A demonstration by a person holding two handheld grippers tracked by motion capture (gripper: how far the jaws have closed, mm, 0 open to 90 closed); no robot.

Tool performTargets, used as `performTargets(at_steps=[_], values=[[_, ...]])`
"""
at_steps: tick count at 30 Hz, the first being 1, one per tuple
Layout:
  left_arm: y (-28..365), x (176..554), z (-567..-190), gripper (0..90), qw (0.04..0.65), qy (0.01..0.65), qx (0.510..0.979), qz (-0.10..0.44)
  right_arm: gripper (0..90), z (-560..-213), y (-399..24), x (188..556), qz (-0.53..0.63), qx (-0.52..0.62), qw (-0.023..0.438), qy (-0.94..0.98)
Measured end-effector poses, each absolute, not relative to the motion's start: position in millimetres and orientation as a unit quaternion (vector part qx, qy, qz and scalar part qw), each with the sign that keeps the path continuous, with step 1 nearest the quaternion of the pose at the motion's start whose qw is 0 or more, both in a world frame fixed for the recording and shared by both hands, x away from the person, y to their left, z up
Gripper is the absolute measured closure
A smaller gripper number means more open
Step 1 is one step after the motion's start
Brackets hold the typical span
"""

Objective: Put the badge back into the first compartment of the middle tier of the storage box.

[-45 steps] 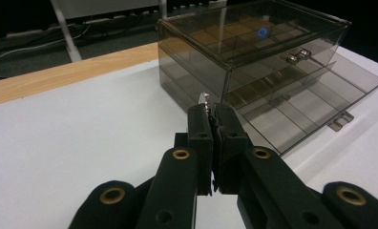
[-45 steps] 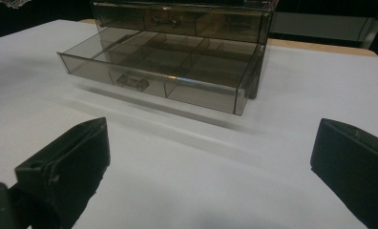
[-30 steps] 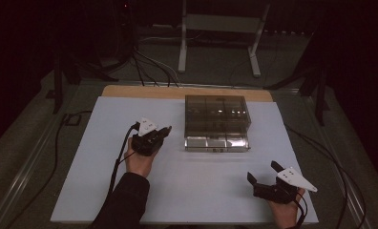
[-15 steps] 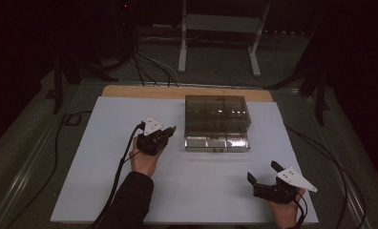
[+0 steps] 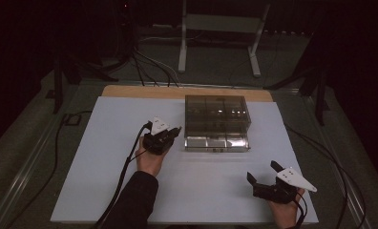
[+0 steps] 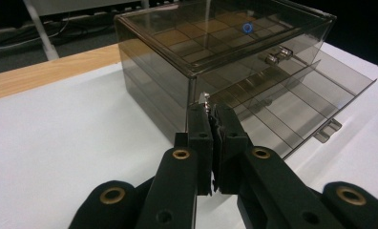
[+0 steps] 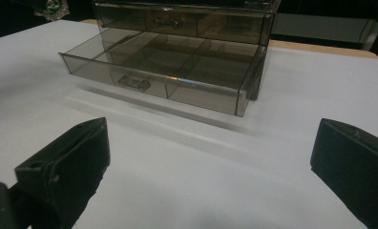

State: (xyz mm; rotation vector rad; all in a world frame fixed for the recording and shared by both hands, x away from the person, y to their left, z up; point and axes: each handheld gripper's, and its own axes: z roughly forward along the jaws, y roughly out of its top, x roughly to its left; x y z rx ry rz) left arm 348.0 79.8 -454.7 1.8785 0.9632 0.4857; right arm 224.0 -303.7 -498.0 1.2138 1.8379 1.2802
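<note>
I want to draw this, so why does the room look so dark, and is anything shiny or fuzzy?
High view: the room behind is nearly black, only the white table looks bright. Left gripper view: a small blue glare ring sits on top of the see-through drawer box. Right gripper view: a bright glint on the open drawer front, and the near black jaws look soft and blurry.

Drawer box (image 5: 216,114) sits on the tabletop (image 5: 106,191) toward the far edge, approx centre, w/ its bottom drawer (image 5: 216,142) pulled out toward the person. Left hand-held gripper (image 5: 178,130) is just beside the box's left front corner; right hand-held gripper (image 5: 262,172) is near the front edge, right of & well apart from the drawer.
</note>
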Motion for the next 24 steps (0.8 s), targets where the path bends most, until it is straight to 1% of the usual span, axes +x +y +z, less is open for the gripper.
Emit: performTargets(at_steps=[24], values=[[55.3, 353.5, -463.6, 88.6, 0.461, 0.382, 0.780, 0.182, 0.0, -497.9, -302.5, 224.1, 0.480, 0.454, 0.292, 0.692]])
